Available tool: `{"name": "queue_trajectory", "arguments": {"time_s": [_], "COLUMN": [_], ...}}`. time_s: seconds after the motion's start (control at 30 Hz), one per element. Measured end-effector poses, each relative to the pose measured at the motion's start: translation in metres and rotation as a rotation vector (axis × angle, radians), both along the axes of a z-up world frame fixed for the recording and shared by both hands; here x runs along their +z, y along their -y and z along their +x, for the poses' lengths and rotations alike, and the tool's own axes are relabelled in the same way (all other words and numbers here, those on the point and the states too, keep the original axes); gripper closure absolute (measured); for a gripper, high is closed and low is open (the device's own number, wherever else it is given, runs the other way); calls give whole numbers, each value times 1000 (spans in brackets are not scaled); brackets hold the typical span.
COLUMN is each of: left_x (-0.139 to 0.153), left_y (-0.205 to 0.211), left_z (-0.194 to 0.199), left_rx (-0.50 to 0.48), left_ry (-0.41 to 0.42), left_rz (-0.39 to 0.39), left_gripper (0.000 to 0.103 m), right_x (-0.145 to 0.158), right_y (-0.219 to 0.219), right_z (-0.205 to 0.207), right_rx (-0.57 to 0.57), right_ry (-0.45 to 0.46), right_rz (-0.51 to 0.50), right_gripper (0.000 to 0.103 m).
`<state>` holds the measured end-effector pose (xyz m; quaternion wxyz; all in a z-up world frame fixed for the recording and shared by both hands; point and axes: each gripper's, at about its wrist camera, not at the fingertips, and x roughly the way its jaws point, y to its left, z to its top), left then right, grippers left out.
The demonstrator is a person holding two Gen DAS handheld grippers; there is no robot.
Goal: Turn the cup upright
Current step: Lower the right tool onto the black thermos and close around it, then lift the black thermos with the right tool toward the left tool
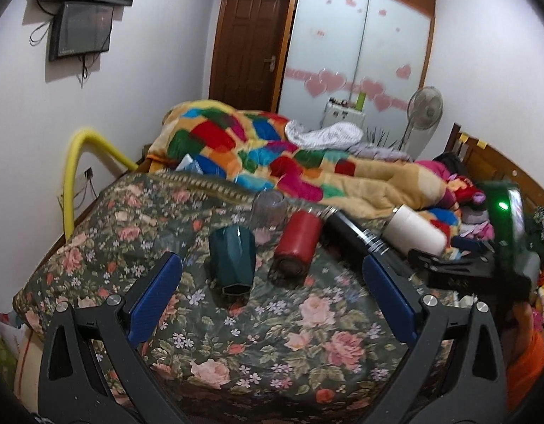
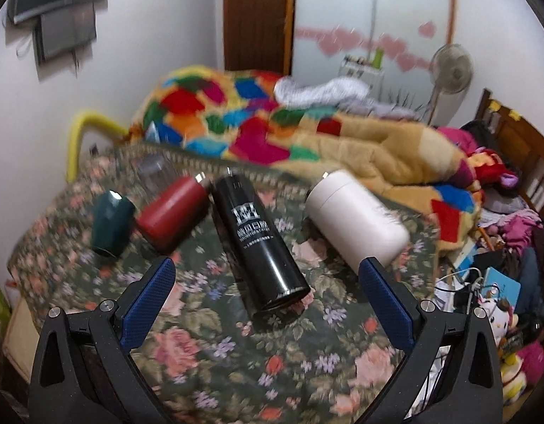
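Several cups lie on their sides on a floral bedspread: a dark green faceted cup, a red cup, a black flask and a white cup. A clear glass stands behind them. My left gripper is open and empty, in front of the green and red cups. My right gripper is open and empty, its fingers on either side of the black flask's near end. The right gripper's body also shows in the left wrist view.
A patchwork blanket is heaped behind the cups. Clothes and toys pile at the right by the wooden headboard. A yellow rail stands at the bed's left edge.
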<state>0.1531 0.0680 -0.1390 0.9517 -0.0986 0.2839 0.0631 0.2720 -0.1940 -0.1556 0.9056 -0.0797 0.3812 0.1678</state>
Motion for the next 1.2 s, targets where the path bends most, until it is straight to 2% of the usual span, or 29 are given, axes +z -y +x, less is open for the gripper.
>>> {"name": "queue_trajectory", "arguments": {"time_s": [0.2, 0.4, 0.5, 0.57, 0.7, 0.93, 1.2], "left_x": [-25, -40, -44, -46, -48, -44, -27], "left_y": [-2, -3, -5, -7, -9, -9, -4], "left_z": [21, 35, 37, 38, 39, 35, 21], "left_rx": [-2, 2, 7, 11, 17, 24, 30], "left_ry": [-61, -97, -106, -111, -116, -109, -78], "left_rz": [4, 8, 10, 9, 5, 14, 27], "left_gripper": [0, 0, 0, 0, 0, 0, 0], "right_x": [-39, -65, -76, -84, -96, -95, -85], "right_y": [-20, -33, -38, -41, -48, -49, -39], "right_z": [57, 92, 102, 106, 115, 115, 95], "right_rx": [82, 121, 139, 154, 166, 164, 155], "right_ry": [-147, -260, -316, -350, -377, -362, -357], "right_rz": [-75, -107, -116, -118, -159, -185, -163], "right_gripper": [2, 8, 16, 26, 35, 36, 37]}}
